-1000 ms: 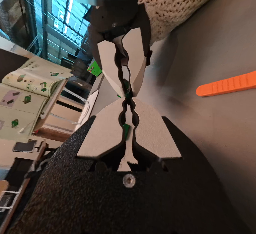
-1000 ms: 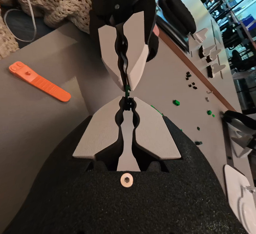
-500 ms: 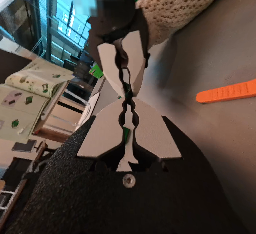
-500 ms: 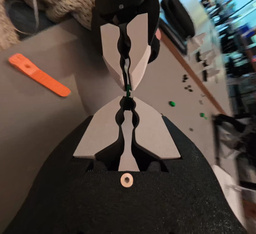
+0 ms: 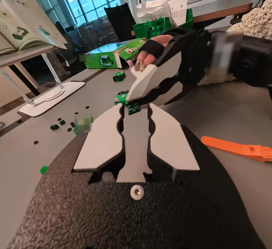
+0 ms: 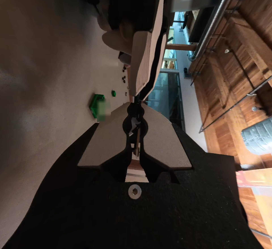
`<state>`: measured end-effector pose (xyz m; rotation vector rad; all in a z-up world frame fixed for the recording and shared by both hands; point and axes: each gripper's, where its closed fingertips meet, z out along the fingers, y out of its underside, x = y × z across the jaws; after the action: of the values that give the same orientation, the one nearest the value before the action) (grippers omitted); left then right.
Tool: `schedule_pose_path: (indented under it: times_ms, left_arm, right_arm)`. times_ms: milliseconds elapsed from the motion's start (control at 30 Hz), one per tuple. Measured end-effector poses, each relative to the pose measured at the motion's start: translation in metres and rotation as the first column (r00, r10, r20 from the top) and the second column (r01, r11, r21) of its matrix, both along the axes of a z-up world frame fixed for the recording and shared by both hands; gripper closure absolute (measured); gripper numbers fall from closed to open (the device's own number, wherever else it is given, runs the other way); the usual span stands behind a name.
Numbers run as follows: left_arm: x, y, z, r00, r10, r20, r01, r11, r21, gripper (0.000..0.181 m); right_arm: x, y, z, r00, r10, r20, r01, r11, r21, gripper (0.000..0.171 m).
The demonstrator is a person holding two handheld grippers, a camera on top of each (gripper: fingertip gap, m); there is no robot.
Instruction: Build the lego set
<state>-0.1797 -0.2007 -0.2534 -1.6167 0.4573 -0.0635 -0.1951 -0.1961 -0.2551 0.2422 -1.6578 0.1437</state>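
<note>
In the left wrist view my left gripper (image 5: 135, 106) is open, its white fingers (image 5: 103, 138) spread apart just above the grey table (image 5: 220, 116). My right gripper (image 5: 129, 102) reaches in from the right, held by a gloved hand, and is shut on a small green lego assembly (image 5: 122, 99) with a dark green plate (image 5: 133, 108) at its near end. That plate sits between my left fingertips without being pinched. In the right wrist view my right gripper (image 6: 136, 104) is shut on the assembly, mostly hidden, and the left gripper (image 6: 136, 96) meets it tip to tip.
An orange brick separator (image 5: 235, 149) lies on the right. Several small dark and green pieces (image 5: 61, 122) are scattered on the left. A booklet on a stand (image 5: 22, 32), a green box (image 5: 106, 59) and a small green build (image 5: 119, 76) are farther back.
My left gripper was shut on the green piece and has opened. The right gripper still holds the assembly. Both views have swung round sharply.
</note>
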Motion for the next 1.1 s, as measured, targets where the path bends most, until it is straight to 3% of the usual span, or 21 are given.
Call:
schedule_pose_path:
  times_ms: [333, 467, 600, 700, 833, 1000, 1067, 1100]
  left_arm:
    - [-0.003, -0.002, 0.002, 0.999, -0.006, 0.034, 0.007, 1.000, -0.009, 0.166]
    - [-0.005, -0.002, -0.001, 0.999, 0.018, -0.032, -0.018, 1.000, -0.006, 0.166]
    - [-0.009, -0.001, -0.004, 0.998, 0.035, -0.049, -0.036, 0.999, -0.019, 0.166]
    - [-0.009, -0.001, -0.006, 0.999, 0.028, -0.039, -0.030, 0.999, -0.035, 0.166]
    - [-0.007, -0.001, -0.009, 0.999, 0.016, -0.049, -0.018, 0.999, -0.047, 0.165]
    - [-0.009, 0.001, -0.012, 0.998, 0.029, -0.052, -0.033, 0.997, -0.075, 0.165]
    - [-0.009, 0.001, -0.013, 0.998, 0.029, -0.048, -0.033, 0.996, -0.085, 0.165]
    - [-0.009, 0.001, -0.013, 0.998, 0.032, -0.047, -0.036, 0.996, -0.086, 0.165]
  right_arm:
    - [0.001, -0.008, 0.015, 0.992, -0.001, -0.126, 0.004, 1.000, 0.025, 0.165]
    - [0.007, 0.006, 0.018, 0.998, -0.005, -0.055, -0.002, 0.991, -0.132, 0.149]
    - [0.020, 0.041, 0.019, 0.996, -0.060, 0.067, 0.082, 0.902, -0.423, 0.141]
    - [0.035, 0.087, 0.023, 0.980, -0.159, 0.119, 0.199, 0.770, -0.607, 0.143]
    - [0.065, 0.173, 0.029, 0.932, -0.323, 0.167, 0.304, 0.442, -0.844, 0.144]
    - [0.082, 0.213, 0.030, 0.969, -0.178, 0.171, 0.173, -0.005, -0.985, 0.143]
    - [0.081, 0.219, 0.027, 0.978, -0.124, 0.169, 0.153, -0.128, -0.980, 0.141]
    - [0.080, 0.219, 0.027, 0.980, -0.108, 0.170, 0.153, -0.148, -0.977, 0.140]
